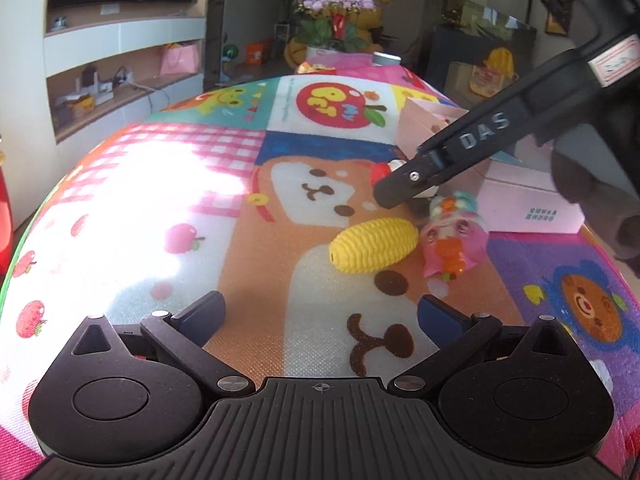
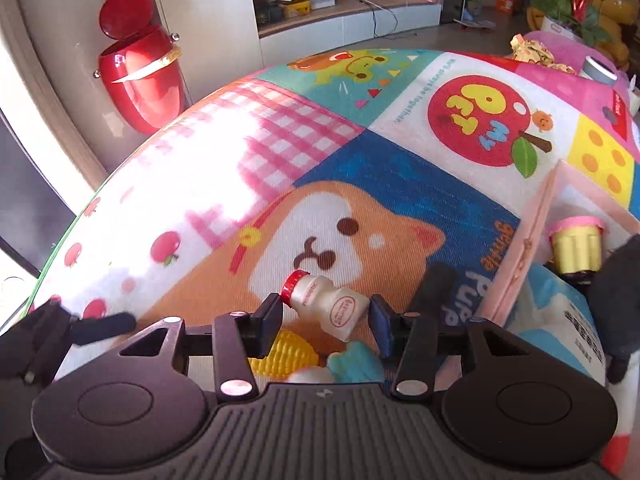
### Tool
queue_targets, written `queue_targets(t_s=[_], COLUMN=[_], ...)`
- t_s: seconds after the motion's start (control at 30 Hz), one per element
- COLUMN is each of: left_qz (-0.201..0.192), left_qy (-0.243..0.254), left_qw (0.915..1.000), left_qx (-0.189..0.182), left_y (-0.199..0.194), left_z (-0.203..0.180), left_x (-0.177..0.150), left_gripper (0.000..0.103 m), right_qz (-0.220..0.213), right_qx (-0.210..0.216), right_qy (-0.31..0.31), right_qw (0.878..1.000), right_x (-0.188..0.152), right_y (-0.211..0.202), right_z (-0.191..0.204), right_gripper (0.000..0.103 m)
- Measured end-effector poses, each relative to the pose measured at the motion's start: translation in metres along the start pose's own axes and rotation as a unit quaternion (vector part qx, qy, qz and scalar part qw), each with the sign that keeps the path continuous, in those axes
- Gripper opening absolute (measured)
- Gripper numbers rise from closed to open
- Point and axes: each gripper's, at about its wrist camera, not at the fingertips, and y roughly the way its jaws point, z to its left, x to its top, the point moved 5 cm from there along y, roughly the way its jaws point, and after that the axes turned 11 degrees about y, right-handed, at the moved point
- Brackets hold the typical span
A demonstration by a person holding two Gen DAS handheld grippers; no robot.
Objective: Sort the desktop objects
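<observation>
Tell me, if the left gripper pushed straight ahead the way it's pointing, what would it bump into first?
Probably the yellow toy corn, which lies on the cartoon mat ahead of the open left gripper, slightly right of centre. Depth is hard to judge, so it might touch the mat first.

- A small cream drink bottle (image 2: 325,304) with a red cap sits crosswise between my right fingers, cap toward the left pad, base against the right one; its round red label faces up
- A yellow toy corn cob (image 1: 374,243) lies on its side on the cartoon cloth, ribbed, blunt hollow end toward me
- A pink figurine (image 1: 452,236) with a teal hat and orange front lies just beside the corn's far tip; whether they touch I cannot tell
</observation>
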Motion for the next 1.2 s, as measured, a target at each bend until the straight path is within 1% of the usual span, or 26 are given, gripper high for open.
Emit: queue_targets(t_s=[0.07, 0.1, 0.13, 0.17, 0.2, 0.27, 0.3, 0.33, 0.4, 0.43, 0.47, 0.57, 0.6, 0.63, 0.67, 0.73, 0.77, 0.8, 0.83, 0.93, 1.03, 1.13, 1.2], left_qz=[0.007, 0.011, 0.013, 0.013, 0.013, 0.011, 0.01, 0.007, -0.006, -0.013, -0.018, -0.021, -0.015, -0.012, -0.014, -0.015, -0.016, -0.016, -0.017, -0.018, -0.019, -0.022, -0.023], left_qy=[0.026, 0.039, 0.045, 0.047, 0.044, 0.037, 0.032, 0.026, 0.018, 0.016, 0.014, 0.014, 0.013, 0.013, 0.012, 0.009, 0.008, 0.007, 0.007, 0.007, 0.004, -0.004, -0.014], left_qw=[0.9996, 0.9992, 0.9989, 0.9988, 0.9989, 0.9992, 0.9993, 0.9994, 0.9993, 0.9992, 0.9991, 0.9983, 0.9981, 0.998, 0.9979, 0.9976, 0.9975, 0.9975, 0.9975, 0.9975, 0.9975, 0.997, 0.9965], left_qx=[-0.004, -0.003, -0.004, -0.006, -0.01, -0.012, -0.016, -0.021, -0.031, -0.034, -0.037, -0.052, -0.058, -0.06, -0.062, -0.068, -0.068, -0.068, -0.068, -0.067, -0.069, -0.074, -0.079], left_y=[0.003, 0.005, 0.006, 0.006, 0.008, 0.008, 0.01, 0.012, 0.014, 0.016, 0.018, 0.024, 0.027, 0.028, 0.027, 0.027, 0.026, 0.027, 0.027, 0.025, 0.024, 0.023, 0.023], left_z=[-0.008, -0.014, -0.017, -0.02, -0.023, -0.026, -0.028, -0.029, -0.032, -0.034, -0.035, -0.038, -0.039, -0.039, -0.039, -0.038, -0.038, -0.038, -0.038, -0.039, -0.038, -0.035, -0.031], left_x=[0.002, 0.003, 0.004, 0.005, 0.005, 0.006, 0.007, 0.01, 0.013, 0.016, 0.018, 0.023, 0.023, 0.023, 0.023, 0.023, 0.022, 0.022, 0.022, 0.021, 0.022, 0.023, 0.025], left_gripper=[0.103, 0.103, 0.103, 0.103, 0.103, 0.103, 0.103, 0.103, 0.103, 0.103, 0.103, 0.103, 0.103, 0.103, 0.103, 0.103, 0.103, 0.103, 0.103, 0.103, 0.103, 0.103, 0.103], right_qz=[-0.033, -0.053, -0.07, -0.095, -0.116, -0.15, -0.166, -0.185, -0.222, -0.237, -0.246, -0.246, -0.247, -0.246, -0.239, -0.226, -0.225, -0.231, -0.231, -0.228, -0.222, -0.233, -0.246], right_qx=[0.006, 0.009, 0.008, 0.001, -0.009, -0.028, -0.04, -0.063, -0.12, -0.14, -0.152, -0.185, -0.193, -0.192, -0.181, -0.142, -0.138, -0.149, -0.157, -0.131, -0.126, -0.131, -0.137], right_qy=[-0.002, 0.009, 0.019, 0.03, 0.039, 0.067, 0.087, 0.109, 0.141, 0.161, 0.185, 0.25, 0.262, 0.273, 0.282, 0.298, 0.301, 0.295, 0.284, 0.265, 0.239, 0.219, 0.21], right_qw=[0.999, 0.998, 0.997, 0.995, 0.992, 0.986, 0.981, 0.975, 0.957, 0.948, 0.939, 0.918, 0.913, 0.91, 0.911, 0.917, 0.916, 0.915, 0.917, 0.928, 0.937, 0.938, 0.936], right_x=[-0.011, -0.016, -0.021, -0.028, -0.037, -0.056, -0.064, -0.072, -0.082, -0.085, -0.086, -0.085, -0.085, -0.085, -0.084, -0.08, -0.077, -0.073, -0.068, -0.05, -0.033, -0.025, -0.028], right_y=[-0.029, -0.044, -0.055, -0.07, -0.081, -0.103, -0.112, -0.122, -0.139, -0.144, -0.146, -0.133, -0.127, -0.12, -0.112, -0.095, -0.087, -0.083, -0.077, -0.06, -0.048, -0.05, -0.061], right_z=[-0.004, -0.009, -0.015, -0.024, -0.031, -0.052, -0.065, -0.079, -0.11, -0.126, -0.143, -0.185, -0.194, -0.2, -0.205, -0.205, -0.201, -0.197, -0.192, -0.184, -0.177, -0.168, -0.16], right_gripper=[0.051, 0.053, 0.058, 0.062, 0.064, 0.071, 0.071, 0.071, 0.072, 0.076, 0.081, 0.082, 0.082, 0.082, 0.082, 0.081, 0.083, 0.084, 0.084, 0.084, 0.082, 0.082, 0.082])
